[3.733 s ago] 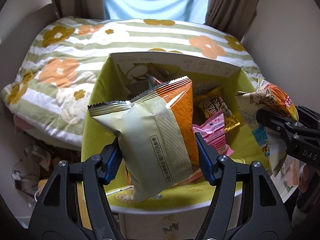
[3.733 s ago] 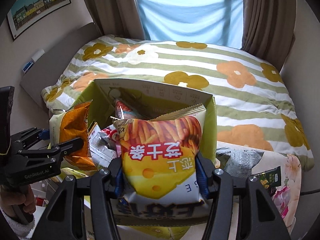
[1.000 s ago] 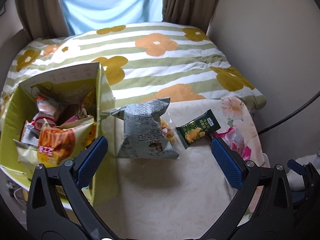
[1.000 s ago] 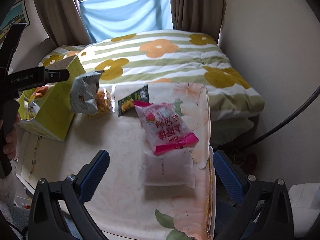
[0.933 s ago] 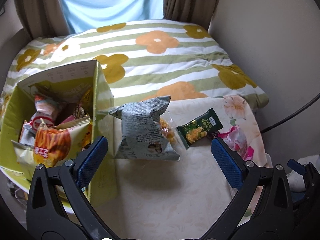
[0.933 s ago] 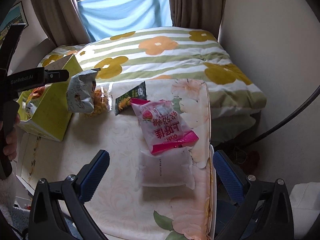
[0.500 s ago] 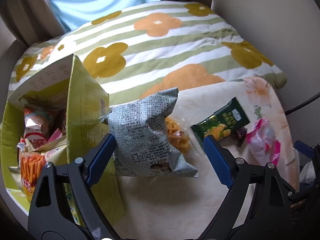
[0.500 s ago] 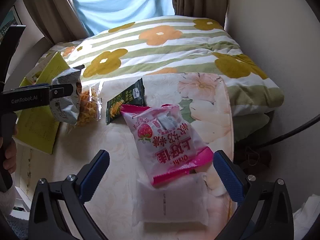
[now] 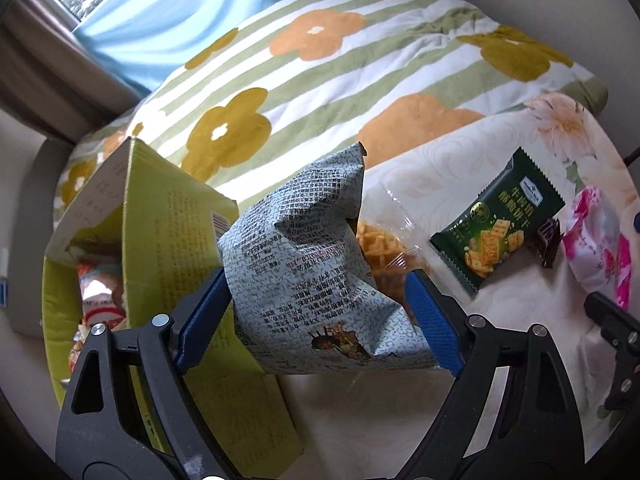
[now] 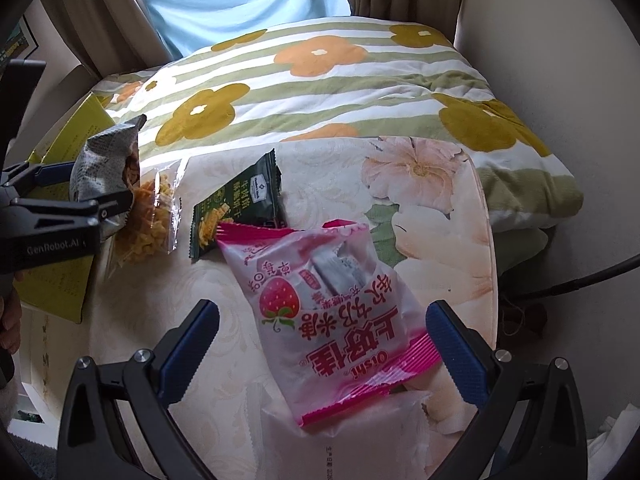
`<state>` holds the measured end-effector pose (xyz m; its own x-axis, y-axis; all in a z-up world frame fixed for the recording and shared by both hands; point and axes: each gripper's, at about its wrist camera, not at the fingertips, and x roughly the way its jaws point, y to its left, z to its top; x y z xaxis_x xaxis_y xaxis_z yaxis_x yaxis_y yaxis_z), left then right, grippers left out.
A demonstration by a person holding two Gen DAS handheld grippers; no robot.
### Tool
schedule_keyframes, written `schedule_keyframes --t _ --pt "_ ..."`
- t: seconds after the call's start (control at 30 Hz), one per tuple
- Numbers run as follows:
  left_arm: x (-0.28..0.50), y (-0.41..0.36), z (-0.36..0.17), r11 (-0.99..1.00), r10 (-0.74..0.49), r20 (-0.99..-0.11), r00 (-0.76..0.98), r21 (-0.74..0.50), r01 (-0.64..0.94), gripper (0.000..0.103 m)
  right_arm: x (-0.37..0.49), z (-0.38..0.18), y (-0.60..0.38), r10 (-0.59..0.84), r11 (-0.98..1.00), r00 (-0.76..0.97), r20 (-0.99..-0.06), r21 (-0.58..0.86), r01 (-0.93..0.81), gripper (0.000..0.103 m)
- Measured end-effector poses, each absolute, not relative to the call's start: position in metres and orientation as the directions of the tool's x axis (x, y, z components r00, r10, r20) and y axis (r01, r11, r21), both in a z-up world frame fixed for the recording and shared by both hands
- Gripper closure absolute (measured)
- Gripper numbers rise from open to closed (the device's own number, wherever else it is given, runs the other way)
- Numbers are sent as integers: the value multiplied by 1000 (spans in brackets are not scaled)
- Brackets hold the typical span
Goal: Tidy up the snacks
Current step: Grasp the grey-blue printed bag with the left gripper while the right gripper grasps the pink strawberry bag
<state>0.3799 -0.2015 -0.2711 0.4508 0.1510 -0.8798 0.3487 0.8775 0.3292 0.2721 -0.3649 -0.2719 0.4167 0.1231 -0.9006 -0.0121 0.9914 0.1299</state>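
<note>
A grey printed snack bag [image 9: 312,264] leans against the open yellow-green box [image 9: 168,232] on the cream floral table. My left gripper [image 9: 318,316] straddles it; the jaws are closing and both blue pads touch the bag's sides. In the right wrist view the same bag [image 10: 96,160] sits between the left gripper's fingers [image 10: 112,200]. My right gripper [image 10: 322,340] hangs open over a pink strawberry snack bag [image 10: 332,304], its pads well clear of both edges. The box holds several snack bags.
A clear bag of orange snacks [image 10: 152,216] and a dark green cracker packet [image 10: 236,208] lie between the two bags. A white packet [image 10: 340,440] lies under the pink bag's near end. A flowered striped quilt [image 10: 320,80] borders the table's far edge.
Both grippers have dropped closer to the table. The left jaws have narrowed from wide open onto the grey bag. The right gripper has come down over the pink bag, still open.
</note>
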Motion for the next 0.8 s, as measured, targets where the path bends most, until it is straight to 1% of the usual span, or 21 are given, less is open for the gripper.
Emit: schedule_keyframes --t 0.07,0.13,0.27,0.53,0.57,0.6,0.8 --pt "380 -204 -273 873 164 -875 456 344 345 16 273 -271 -366 124 991 419 -900 131 -11 0" --pt "381 -203 -273 874 170 -871 460 350 338 18 274 -271 -366 121 992 419 -900 128 -12 0" --pt "385 -197 -267 880 172 -865 471 350 321 33 275 -273 -367 124 991 416 -901 130 -13 0" --pt "381 -194 -263 885 150 -872 467 329 329 41 279 -280 -368 121 992 406 -906 125 -16 0" --pt "380 -192 -261 888 149 -871 468 326 324 45 279 -281 -369 120 992 405 -907 123 -19 0" --pt "380 -191 -259 892 141 -873 468 317 321 46 280 -282 -369 121 992 405 -906 122 -22 0" --pt "377 -189 -255 901 123 -877 464 295 319 49 284 -293 -365 133 991 388 -912 110 -81 0"
